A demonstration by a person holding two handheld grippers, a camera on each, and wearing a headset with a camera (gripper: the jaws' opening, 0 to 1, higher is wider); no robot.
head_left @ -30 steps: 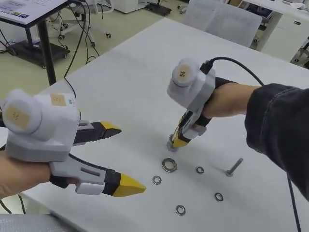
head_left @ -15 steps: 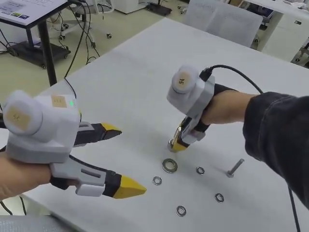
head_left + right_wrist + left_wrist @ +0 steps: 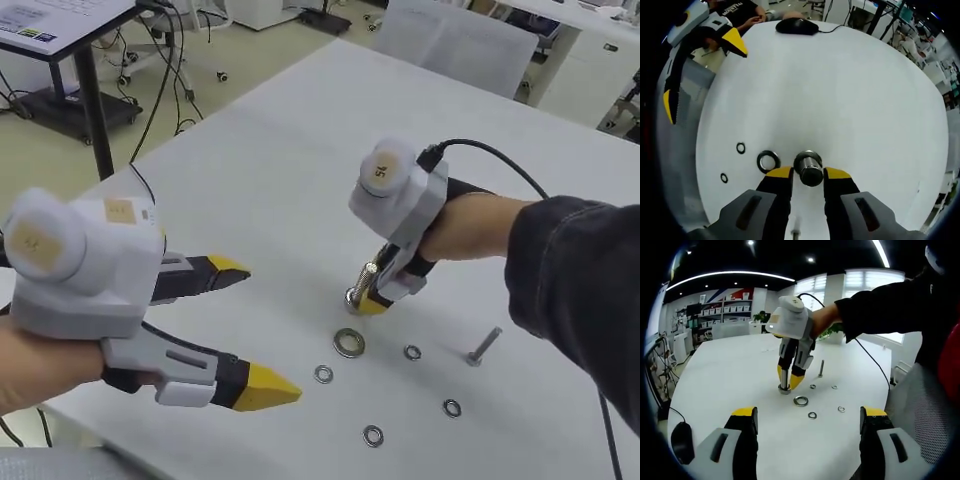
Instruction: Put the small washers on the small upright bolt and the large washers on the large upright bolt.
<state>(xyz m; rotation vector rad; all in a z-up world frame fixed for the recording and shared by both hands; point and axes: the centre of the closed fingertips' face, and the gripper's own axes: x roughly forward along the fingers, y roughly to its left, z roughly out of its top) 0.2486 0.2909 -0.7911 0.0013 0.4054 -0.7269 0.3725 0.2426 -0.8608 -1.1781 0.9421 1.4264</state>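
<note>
The large bolt (image 3: 360,282) stands upright on its head on the white table (image 3: 280,170), and my right gripper (image 3: 370,300) is shut on it from above. From the right gripper view, the bolt's end (image 3: 808,168) sits between the yellow fingertips (image 3: 780,173). A large washer (image 3: 349,343) lies flat just in front of it. Several small washers (image 3: 323,374) lie scattered nearby. The small bolt (image 3: 483,347) stands to the right. My left gripper (image 3: 248,328) hovers open at the lower left, holding nothing; its own view faces the large bolt (image 3: 784,382) and large washer (image 3: 801,400).
The table's near edge (image 3: 120,440) runs just under my left gripper. A black cable (image 3: 500,155) trails from the right gripper. A black mouse (image 3: 797,26) lies on the table's far side. A black desk (image 3: 85,60) and a chair (image 3: 460,45) stand beyond the table.
My right gripper has shifted slightly on the large bolt, and more of the shaft shows beside its tips. The left gripper and the washers have not moved.
</note>
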